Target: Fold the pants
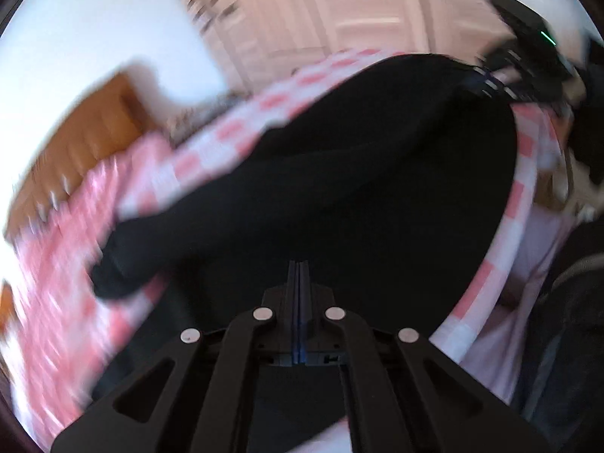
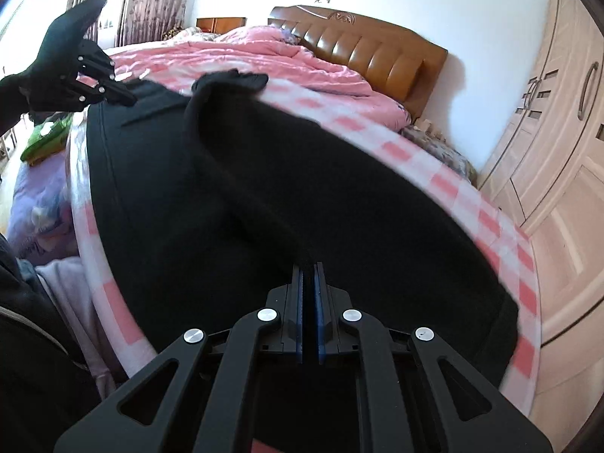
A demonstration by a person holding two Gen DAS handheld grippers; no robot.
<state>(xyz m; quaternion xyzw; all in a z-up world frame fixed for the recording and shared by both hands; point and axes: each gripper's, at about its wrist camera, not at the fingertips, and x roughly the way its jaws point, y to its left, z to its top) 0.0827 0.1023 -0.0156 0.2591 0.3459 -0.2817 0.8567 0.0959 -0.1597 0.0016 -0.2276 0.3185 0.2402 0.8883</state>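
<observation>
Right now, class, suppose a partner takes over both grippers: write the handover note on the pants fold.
Left gripper: fingers pressed together, whether on cloth is unclear; its view is motion-blurred.
Right gripper: nearly closed, a thin gap showing, low over the pants; grip unclear.
Black pants lie spread on the pink checked sheet, one leg end turned up near the pink quilt.
Done: laid out.
Left: the folds themselves.
</observation>
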